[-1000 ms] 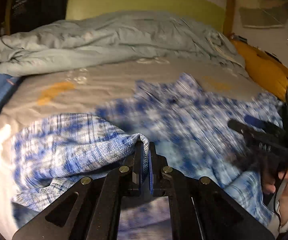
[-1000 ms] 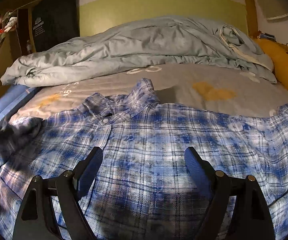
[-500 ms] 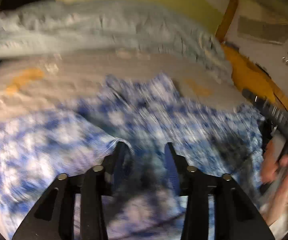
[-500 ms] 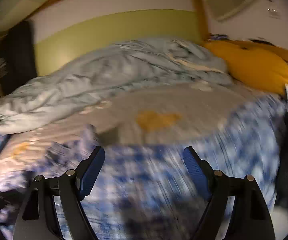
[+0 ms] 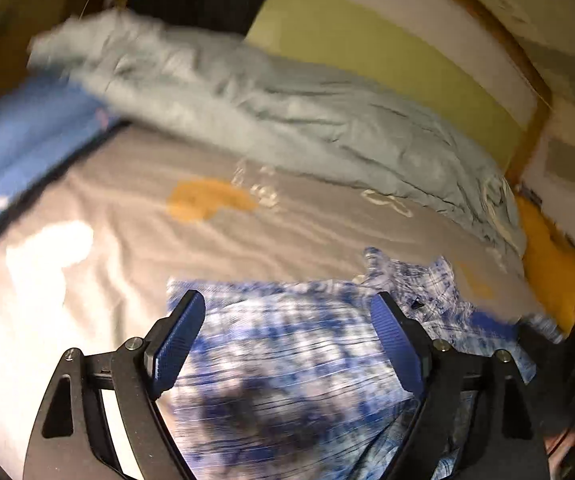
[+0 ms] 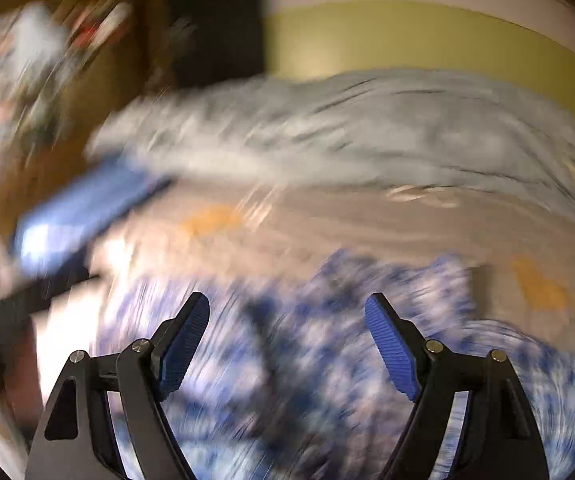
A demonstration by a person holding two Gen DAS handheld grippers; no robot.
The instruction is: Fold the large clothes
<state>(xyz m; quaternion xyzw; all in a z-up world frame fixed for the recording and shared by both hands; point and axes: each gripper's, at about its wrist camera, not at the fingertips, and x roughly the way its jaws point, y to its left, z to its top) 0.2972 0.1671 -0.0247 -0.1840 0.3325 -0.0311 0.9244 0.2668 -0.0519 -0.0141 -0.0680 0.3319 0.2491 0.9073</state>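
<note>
Blue-and-white checked cotton shirt [image 5: 287, 360] lies on the grey bed [image 5: 127, 240], near, under both wide-open, empty grippers, left gripper [image 5: 283, 344] and right gripper [image 6: 287, 340].

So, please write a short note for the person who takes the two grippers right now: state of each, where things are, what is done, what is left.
Left gripper: open, holds nothing, above the plaid shirt.
Right gripper: open, holds nothing, also above the shirt; this view is blurred.
Shirt: lies on the grey bed sheet, near side; collar points toward the crumpled duvet.
Done: the left side of the shirt looks folded in, with a straight edge.
Left: probably the right side, then the final folds.
</note>
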